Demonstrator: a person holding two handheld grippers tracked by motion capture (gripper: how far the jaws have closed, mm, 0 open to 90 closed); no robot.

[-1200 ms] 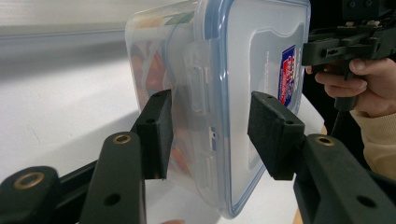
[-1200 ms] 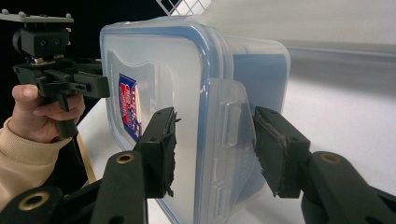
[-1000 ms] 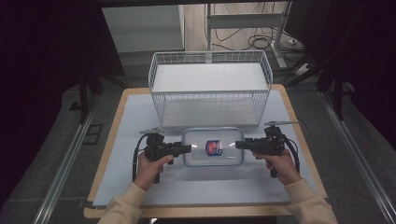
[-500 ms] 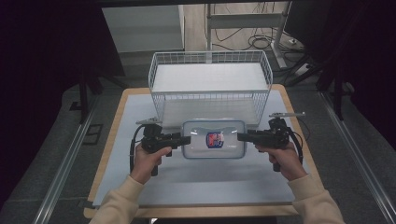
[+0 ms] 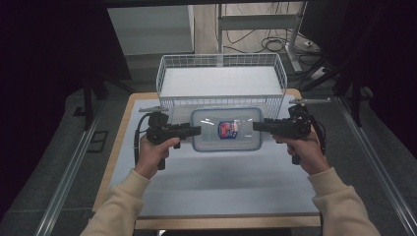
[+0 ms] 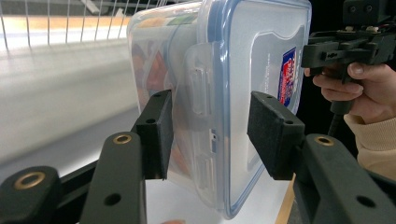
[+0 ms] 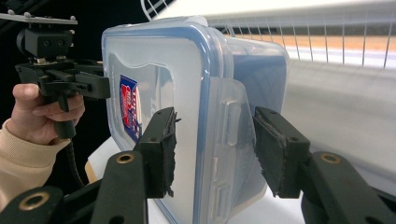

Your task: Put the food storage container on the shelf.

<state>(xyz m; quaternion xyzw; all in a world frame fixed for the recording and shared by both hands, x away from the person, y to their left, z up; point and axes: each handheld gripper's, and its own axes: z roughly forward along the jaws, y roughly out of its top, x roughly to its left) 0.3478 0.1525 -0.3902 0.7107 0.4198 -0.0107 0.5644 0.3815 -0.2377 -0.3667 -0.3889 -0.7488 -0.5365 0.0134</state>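
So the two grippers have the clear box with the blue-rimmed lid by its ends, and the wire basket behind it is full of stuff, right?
One thing is off: the wire basket is empty, as the high view shows, with just its white floor inside. The rest stands: the left gripper and the right gripper are at the ends of the clear box with the blue-rimmed lid, and the basket sits behind it.

Grey floor (image 5: 59,162); wooden-edged table (image 5: 118,142); cables (image 5: 268,44) beyond; surroundings dark, perhaps curtained.

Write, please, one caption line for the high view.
Two handheld grippers, left and right, grasp a lidded plastic container before a wire basket.
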